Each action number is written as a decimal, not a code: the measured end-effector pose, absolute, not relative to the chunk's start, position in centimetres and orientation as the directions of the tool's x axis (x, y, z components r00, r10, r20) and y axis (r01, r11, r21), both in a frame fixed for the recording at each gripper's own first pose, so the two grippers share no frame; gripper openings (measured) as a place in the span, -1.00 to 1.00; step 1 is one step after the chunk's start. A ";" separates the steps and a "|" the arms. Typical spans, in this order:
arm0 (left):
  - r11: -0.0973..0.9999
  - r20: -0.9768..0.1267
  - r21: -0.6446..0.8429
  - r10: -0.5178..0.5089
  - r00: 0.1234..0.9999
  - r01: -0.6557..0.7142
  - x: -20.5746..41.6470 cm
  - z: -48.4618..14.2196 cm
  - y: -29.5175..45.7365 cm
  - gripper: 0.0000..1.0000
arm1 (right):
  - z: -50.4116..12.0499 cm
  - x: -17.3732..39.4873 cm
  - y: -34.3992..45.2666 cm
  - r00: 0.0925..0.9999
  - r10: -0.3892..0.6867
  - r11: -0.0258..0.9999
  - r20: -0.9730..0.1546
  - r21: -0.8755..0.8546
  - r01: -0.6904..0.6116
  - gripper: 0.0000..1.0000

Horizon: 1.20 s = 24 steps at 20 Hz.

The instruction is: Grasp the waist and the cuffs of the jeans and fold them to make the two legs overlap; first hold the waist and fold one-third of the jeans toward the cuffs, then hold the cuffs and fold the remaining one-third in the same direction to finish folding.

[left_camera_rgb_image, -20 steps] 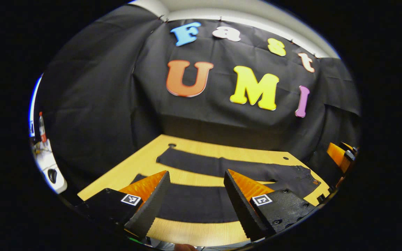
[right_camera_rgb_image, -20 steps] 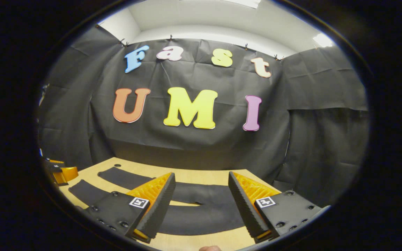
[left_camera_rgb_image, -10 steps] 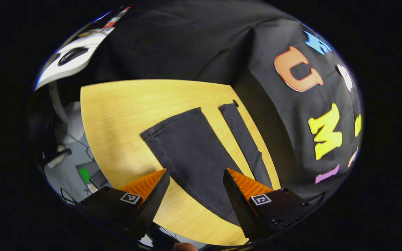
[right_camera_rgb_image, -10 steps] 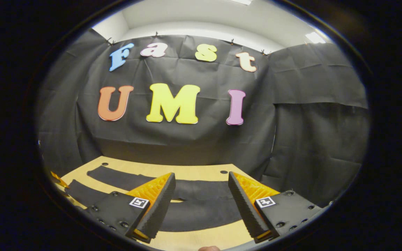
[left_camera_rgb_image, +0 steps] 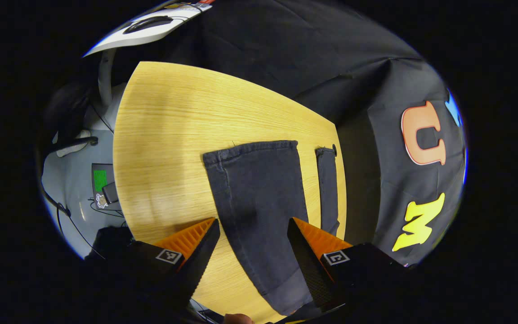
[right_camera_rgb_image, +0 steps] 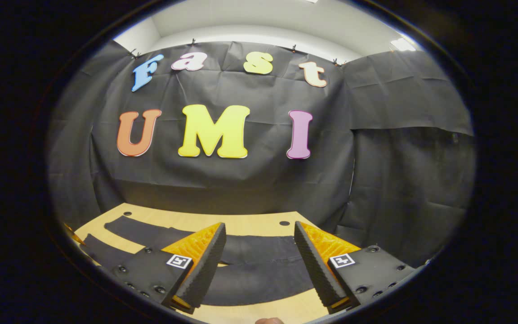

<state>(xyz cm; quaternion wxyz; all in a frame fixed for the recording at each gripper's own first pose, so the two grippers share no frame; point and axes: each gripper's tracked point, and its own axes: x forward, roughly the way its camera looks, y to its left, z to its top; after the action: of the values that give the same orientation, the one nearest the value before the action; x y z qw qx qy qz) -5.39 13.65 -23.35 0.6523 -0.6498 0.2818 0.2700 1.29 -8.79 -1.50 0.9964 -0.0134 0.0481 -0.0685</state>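
Dark jeans (left_camera_rgb_image: 259,198) lie flat on the wooden table (left_camera_rgb_image: 173,135) with the two legs spread apart. In the left gripper view the near leg's cuff end (left_camera_rgb_image: 250,150) points away and the far leg (left_camera_rgb_image: 327,189) lies to its right. My left gripper (left_camera_rgb_image: 252,252) hovers open above the near leg, nothing between its fingers. In the right gripper view the jeans (right_camera_rgb_image: 259,265) stretch across the table, both legs running off to the left. My right gripper (right_camera_rgb_image: 259,258) is open above them, holding nothing.
The table's left edge drops to a grey floor with cables and a small box (left_camera_rgb_image: 101,184). A white desk edge (left_camera_rgb_image: 151,27) shows beyond the table. Round holes (right_camera_rgb_image: 284,223) mark the tabletop's far corners. Black cloth walls close the back and right sides.
My left gripper has swung from facing the back wall to looking down along the near leg toward its cuff. The right gripper has shifted slightly to the right over the jeans.
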 end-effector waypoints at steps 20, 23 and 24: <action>-0.138 -0.629 -0.769 -0.006 0.777 -0.624 -2.4 -26.0 14.5 -0.92 | -24.0 7.7 -27.3 0.630 -0.029 0.457 -0.776 0.550 0.699 0.76; -0.164 -0.640 -0.758 0.006 0.768 -0.631 -2.3 -26.0 14.5 -0.92 | -26.0 7.7 -27.5 0.587 -0.019 0.466 -0.809 0.512 0.722 0.90; -0.165 -0.647 -0.753 0.010 0.762 -0.637 -2.3 -26.0 14.5 -0.92 | -26.5 7.8 -27.1 0.585 -0.006 0.472 -0.811 0.513 0.717 0.75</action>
<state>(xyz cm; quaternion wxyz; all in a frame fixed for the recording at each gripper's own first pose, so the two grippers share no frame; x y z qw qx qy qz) -2.30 14.52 -26.00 0.6077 -0.7154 0.2190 0.2663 7.76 -27.12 -26.52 0.7644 0.4563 0.3895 -0.2363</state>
